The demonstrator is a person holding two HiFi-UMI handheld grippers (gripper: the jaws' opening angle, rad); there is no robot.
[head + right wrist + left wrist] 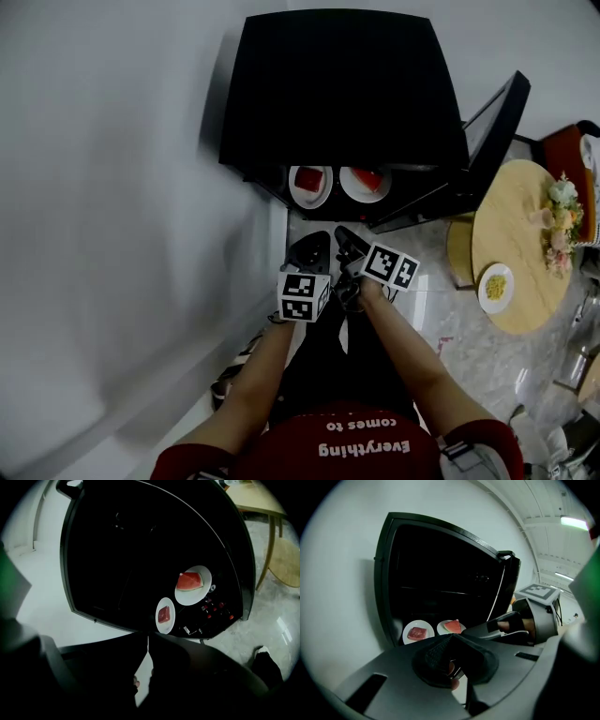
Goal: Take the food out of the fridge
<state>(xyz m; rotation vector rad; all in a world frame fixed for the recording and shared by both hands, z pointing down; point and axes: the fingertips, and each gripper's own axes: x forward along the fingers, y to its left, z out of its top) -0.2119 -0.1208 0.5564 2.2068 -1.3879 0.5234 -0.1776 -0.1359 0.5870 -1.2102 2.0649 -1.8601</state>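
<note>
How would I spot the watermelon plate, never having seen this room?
Look into the open black fridge. Two white plates sit on its floor; the watermelon plate is nearer the door, holding a red wedge, not a flat slab.

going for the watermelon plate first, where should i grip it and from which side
Pinch the near rim of the watermelon plate, coming straight in through the fridge's open front. It lies flat low inside, the slice sits mid-plate, and the meat plate sits close beside it.
</note>
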